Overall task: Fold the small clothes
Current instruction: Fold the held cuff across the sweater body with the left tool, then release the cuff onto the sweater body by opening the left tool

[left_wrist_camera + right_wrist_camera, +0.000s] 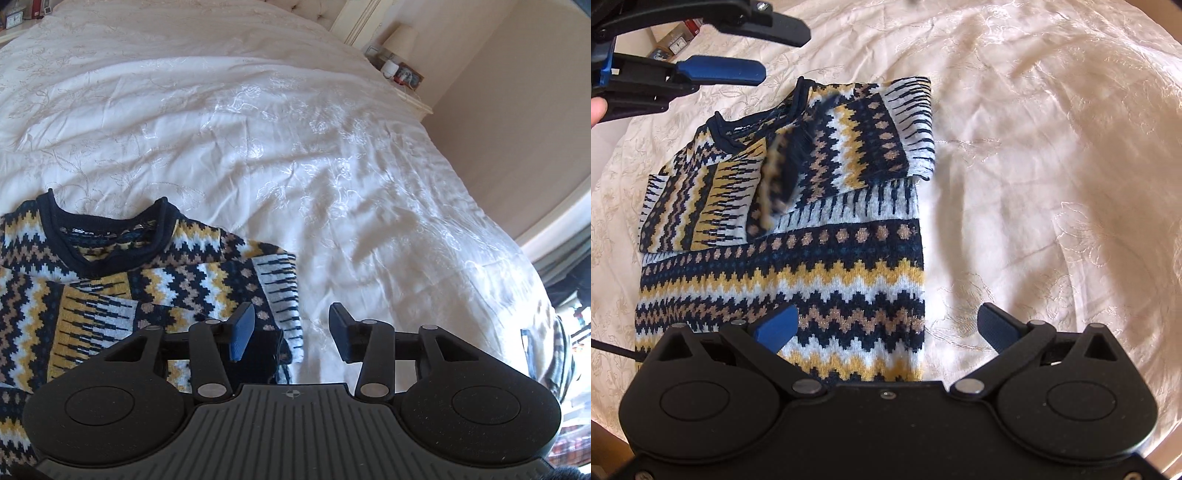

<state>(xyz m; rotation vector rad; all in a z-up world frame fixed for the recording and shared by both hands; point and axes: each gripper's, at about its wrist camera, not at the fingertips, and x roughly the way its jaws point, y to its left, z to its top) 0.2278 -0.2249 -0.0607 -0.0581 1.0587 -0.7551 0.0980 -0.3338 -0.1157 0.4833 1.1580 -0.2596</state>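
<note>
Ahead of the left gripper (291,330), left wrist view: white bed (295,147), nightstand (402,74) far right. Patterned sweater (147,280) lies under the left finger; fingers spread, empty.

Right wrist view: sweater (798,258) ahead-left, sleeves folded in. Right gripper (886,328) wide apart, holding nothing. Left gripper (746,48) hovers upper left.

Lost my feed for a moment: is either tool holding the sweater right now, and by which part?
Nothing is held. The left tool and the right tool are both open, with no fabric of the sweater between their fingers.
</note>
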